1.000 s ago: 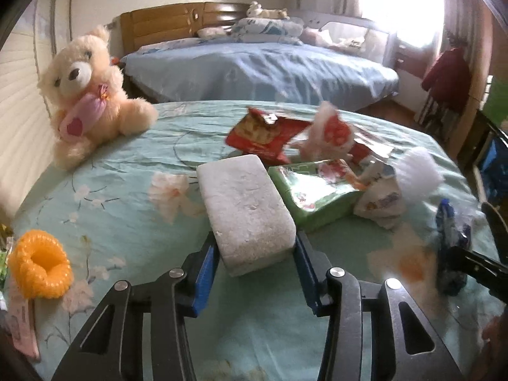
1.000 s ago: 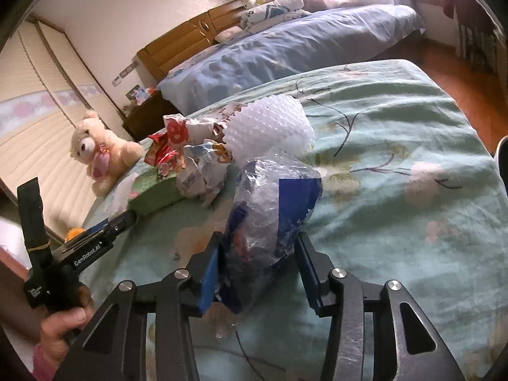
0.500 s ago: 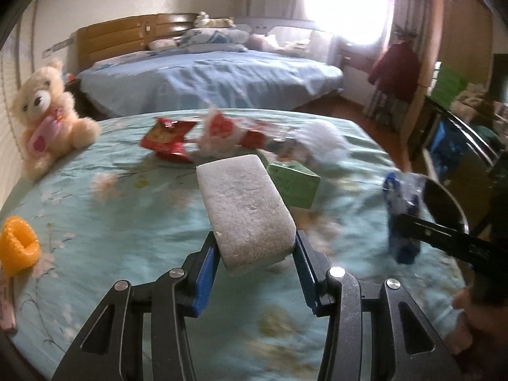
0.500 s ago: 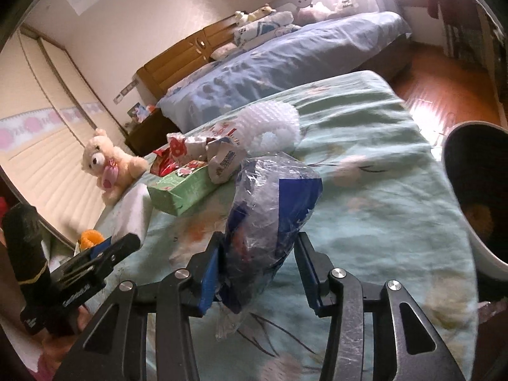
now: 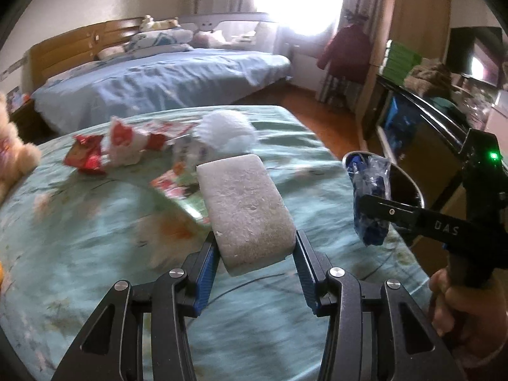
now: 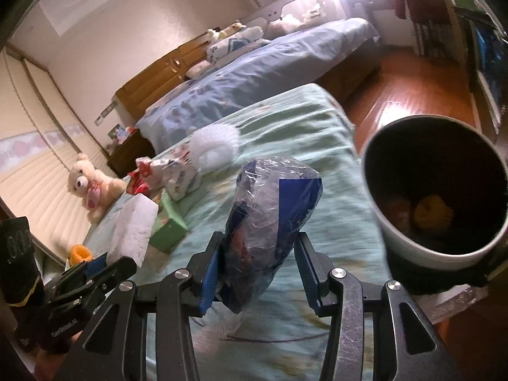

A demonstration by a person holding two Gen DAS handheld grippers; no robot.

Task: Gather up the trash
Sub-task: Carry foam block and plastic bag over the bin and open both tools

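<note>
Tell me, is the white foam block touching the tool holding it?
Touching. The left wrist view shows the white foam block pinched between both blue pads of the left tool.

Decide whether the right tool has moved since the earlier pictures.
Yes. The right tool, gripping the plastic bag, has swung toward the bin beside the bed.

Left tool [image 5: 256,254]: black linkage arms with triangular cutouts, round silver screw heads at the pivots, blue ribbed pads on the fingers [image 5: 205,271]. Right tool [image 6: 257,268]: same build, scuffed black metal, blue pads. Seen from the left wrist, the right tool's side bar carries pale lettering and a green LED glows on its body. Right hand [image 5: 466,314]: bare skin on a black handle.
</note>
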